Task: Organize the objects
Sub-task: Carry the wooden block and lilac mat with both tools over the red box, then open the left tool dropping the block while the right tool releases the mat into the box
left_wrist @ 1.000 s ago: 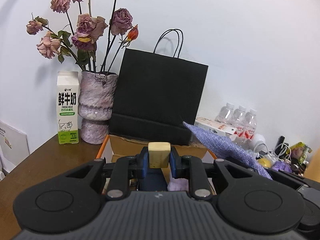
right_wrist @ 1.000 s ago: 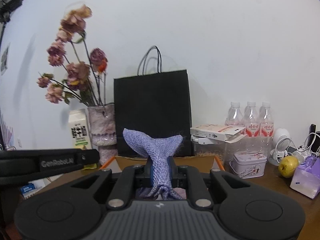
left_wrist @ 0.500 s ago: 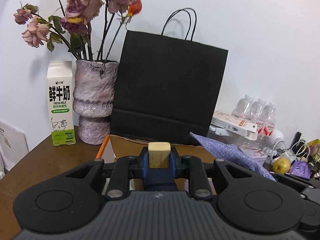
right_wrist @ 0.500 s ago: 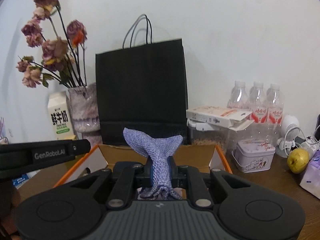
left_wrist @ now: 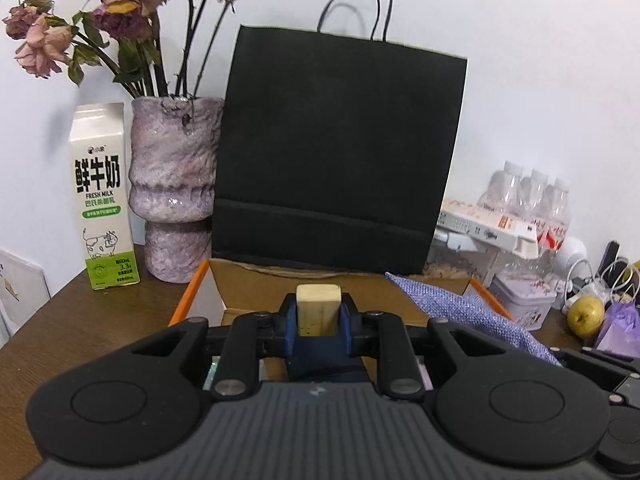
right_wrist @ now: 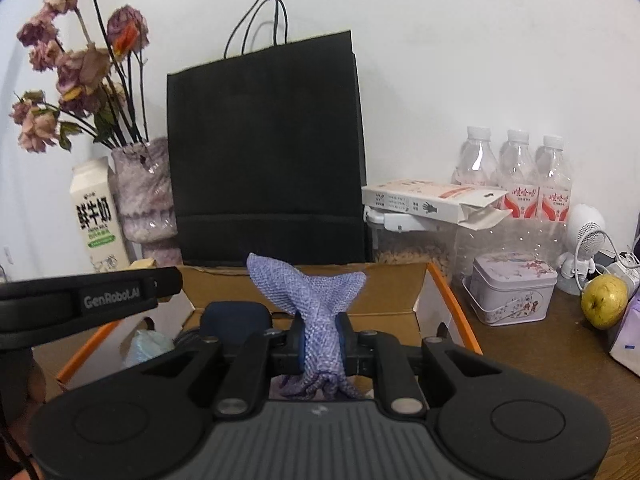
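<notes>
Right now the pale yellow block [left_wrist: 318, 309] sits clamped upright between the blue pads of my left tongs [left_wrist: 318, 316], its top poking just above them, over the near edge of the open cardboard box [left_wrist: 256, 280]. My right tongs [right_wrist: 321, 344] are pinched tight on the purple knitted cloth [right_wrist: 316, 300], which is bunched between the pads and fans out above them like a fishtail, also over the box. From the left wrist view that same cloth reaches in from the right, just beside the block. My left tongs' dark body crosses the left side of the right wrist view.

Behind the box a black paper bag [left_wrist: 340, 152] stands against the wall. To its left are a mottled vase [left_wrist: 174, 184] of dried roses and a milk carton [left_wrist: 105, 196]. To the right, on the brown bench [right_wrist: 552, 344], are three water bottles [right_wrist: 516, 172], a flowered tin [right_wrist: 512, 288] and a yellow-green apple [right_wrist: 604, 300].
</notes>
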### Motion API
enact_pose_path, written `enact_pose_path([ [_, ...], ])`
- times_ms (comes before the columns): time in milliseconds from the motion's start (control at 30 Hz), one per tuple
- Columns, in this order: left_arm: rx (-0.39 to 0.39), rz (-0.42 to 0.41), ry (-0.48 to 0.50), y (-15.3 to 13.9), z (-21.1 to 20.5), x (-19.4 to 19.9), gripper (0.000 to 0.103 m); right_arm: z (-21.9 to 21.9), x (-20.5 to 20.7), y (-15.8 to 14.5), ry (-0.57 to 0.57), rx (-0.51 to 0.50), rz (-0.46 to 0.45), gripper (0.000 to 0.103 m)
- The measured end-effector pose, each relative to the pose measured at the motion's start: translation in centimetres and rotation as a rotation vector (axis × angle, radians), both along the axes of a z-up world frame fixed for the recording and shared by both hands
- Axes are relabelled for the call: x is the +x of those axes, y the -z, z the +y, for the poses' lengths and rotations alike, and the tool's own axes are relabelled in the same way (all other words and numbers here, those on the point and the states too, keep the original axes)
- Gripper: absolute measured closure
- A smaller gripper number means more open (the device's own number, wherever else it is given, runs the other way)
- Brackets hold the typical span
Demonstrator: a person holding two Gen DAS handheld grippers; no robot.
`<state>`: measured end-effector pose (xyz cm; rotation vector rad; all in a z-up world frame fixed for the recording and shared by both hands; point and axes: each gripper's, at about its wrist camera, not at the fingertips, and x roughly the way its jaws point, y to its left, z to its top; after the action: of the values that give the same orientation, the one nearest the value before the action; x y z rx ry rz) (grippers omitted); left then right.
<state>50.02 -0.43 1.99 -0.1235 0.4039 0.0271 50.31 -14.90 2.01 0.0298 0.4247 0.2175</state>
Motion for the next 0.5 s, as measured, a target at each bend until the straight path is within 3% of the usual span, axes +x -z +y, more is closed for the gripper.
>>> enact_pose_path([
  [267, 0.007, -0.011, -0.01, 0.7, 0.06, 0.22, 0.08, -0.09, 0.49, 0.72, 0.019, -0.007, 0.023, 0.084],
  [367, 0.013, -0.019, -0.013, 0.7, 0.05, 0.12, 0.06, -0.14, 0.58, 0.79, 0.031, -0.008, 0.029, 0.075],
  [400, 0.016, -0.026, -0.018, 0.68, 0.03, 0.03, 0.045, -0.17, 0.63, 0.81, 0.035, -0.007, 0.032, 0.069],
  [433, 0.018, -0.033, -0.027, 0.64, 0.02, -0.06, 0.029, -0.25, 0.7, 0.83, 0.038, -0.003, 0.036, 0.054],
  [467, 0.021, -0.043, -0.039, 0.61, 0.04, -0.16, 0.023, -0.36, 0.75, 0.85, 0.04, 0.003, 0.039, 0.038],
  [500, 0.022, -0.058, -0.052, 0.59, 0.08, -0.3, 0.013, -0.49, 0.76, 0.85, 0.041, 0.009, 0.041, 0.031],
])
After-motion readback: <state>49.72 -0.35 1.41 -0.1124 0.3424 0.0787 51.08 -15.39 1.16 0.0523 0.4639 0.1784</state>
